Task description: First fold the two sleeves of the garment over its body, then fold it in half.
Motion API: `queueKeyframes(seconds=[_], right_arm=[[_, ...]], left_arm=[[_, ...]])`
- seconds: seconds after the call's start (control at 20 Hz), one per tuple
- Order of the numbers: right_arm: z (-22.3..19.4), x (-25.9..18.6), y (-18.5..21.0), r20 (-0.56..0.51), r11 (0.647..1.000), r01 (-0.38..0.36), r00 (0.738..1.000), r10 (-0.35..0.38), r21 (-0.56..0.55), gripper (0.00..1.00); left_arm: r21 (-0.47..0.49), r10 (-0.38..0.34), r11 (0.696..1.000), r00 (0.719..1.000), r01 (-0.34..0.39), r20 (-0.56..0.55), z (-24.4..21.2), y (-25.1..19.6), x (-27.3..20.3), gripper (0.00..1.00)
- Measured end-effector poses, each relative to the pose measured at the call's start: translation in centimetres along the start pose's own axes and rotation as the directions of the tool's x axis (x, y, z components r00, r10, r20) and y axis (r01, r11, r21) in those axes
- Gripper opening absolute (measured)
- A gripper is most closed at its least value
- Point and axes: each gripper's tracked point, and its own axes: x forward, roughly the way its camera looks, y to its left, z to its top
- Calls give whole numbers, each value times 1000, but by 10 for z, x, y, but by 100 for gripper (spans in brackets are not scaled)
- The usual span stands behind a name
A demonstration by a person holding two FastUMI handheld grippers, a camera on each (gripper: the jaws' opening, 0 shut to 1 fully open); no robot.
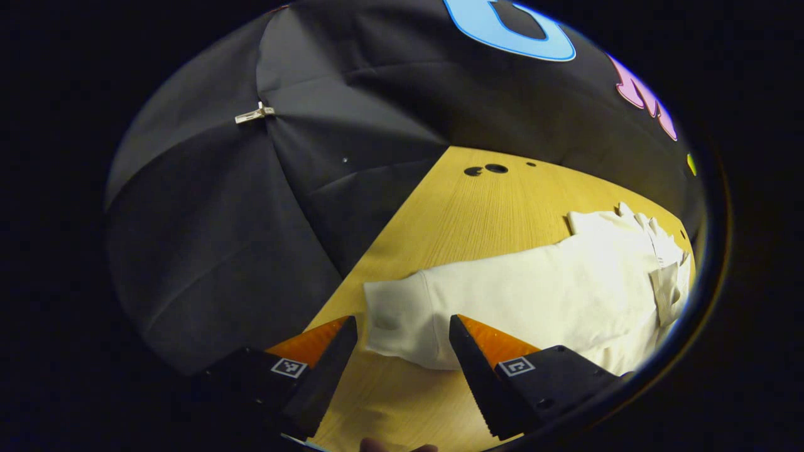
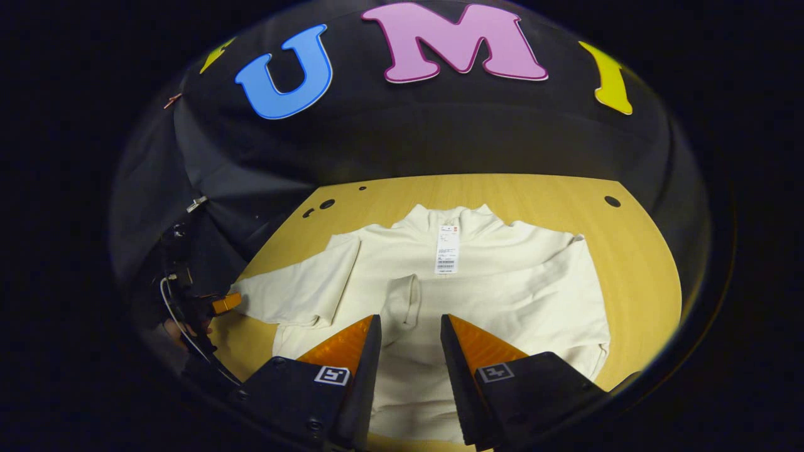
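Note:
A cream long-sleeved garment (image 2: 502,276) lies flat on the wooden table (image 2: 634,263), collar at the far side with a white tag (image 2: 447,249) on it. One sleeve is folded across the body, its cuff (image 2: 408,301) near the middle. The other sleeve (image 2: 295,292) stretches out flat to the left. My right gripper (image 2: 410,321) hovers open above the body, just short of the folded cuff. My left gripper (image 1: 402,323) is open with the outstretched sleeve's cuff (image 1: 392,314) lying between and just beyond its fingertips. The left gripper (image 2: 223,304) also appears at that cuff in the right gripper view.
Black cloth walls enclose the table at the back and left, with a small clip (image 1: 254,114) on the cloth. Several dark holes (image 1: 487,169) mark the table's far corners. Bare wood (image 1: 477,213) lies beyond the outstretched sleeve and to the right of the garment.

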Motion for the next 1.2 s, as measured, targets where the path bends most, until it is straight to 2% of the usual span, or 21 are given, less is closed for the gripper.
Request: queueKeyframes(seconds=[0.1, 0.3, 0.35, 0.45, 0.5, 0.65, 0.7, 0.75, 0.85, 1.05, 1.2], right_arm=[[3, -14, -12, 15, 1000, 21, 1000, -21, 14, 58], [3, -36, -32, 24, 999, 46, 999, -46, 29, 59], [3, -38, -35, 24, 998, 49, 998, -50, 30, 59], [4, -43, -42, 27, 998, 53, 998, -54, 43, 58], [5, -45, -44, 32, 997, 53, 998, -55, 51, 59], [6, -46, -48, 43, 997, 48, 998, -50, 58, 58], [5, -51, -51, 42, 997, 45, 998, -48, 59, 58], [5, -53, -52, 42, 997, 43, 998, -45, 63, 58], [5, -58, -56, 45, 997, 38, 998, -41, 69, 59], [5, -68, -69, 54, 997, 38, 998, -42, 73, 58], [-2, -72, -77, 44, 996, 38, 998, -41, 83, 58]], left_arm=[[-2, 2, 1000, 999, -3, -44, -9, 1, 8, 93], [-25, -33, 999, 998, 31, -55, -11, -3, 10, 93], [-44, -67, 997, 996, 65, -57, -14, -9, 11, 91], [-37, -80, 996, 995, 78, -57, -14, -9, 12, 77], [-18, -106, 994, 993, 105, -61, -14, -16, 12, 77], [-4, -149, 989, 988, 149, -51, -9, -27, 12, 28], [-18, -148, 989, 988, 147, -49, -7, -27, 12, 25], [-41, -146, 989, 988, 144, -46, -6, -28, 12, 18], [-70, -134, 989, 990, 131, -40, -4, -28, 12, 9], [-25, -95, 995, 995, 94, -28, 3, -35, -2, 7], [0, -119, 993, 992, 119, 33, 20, -56, -25, 7]])
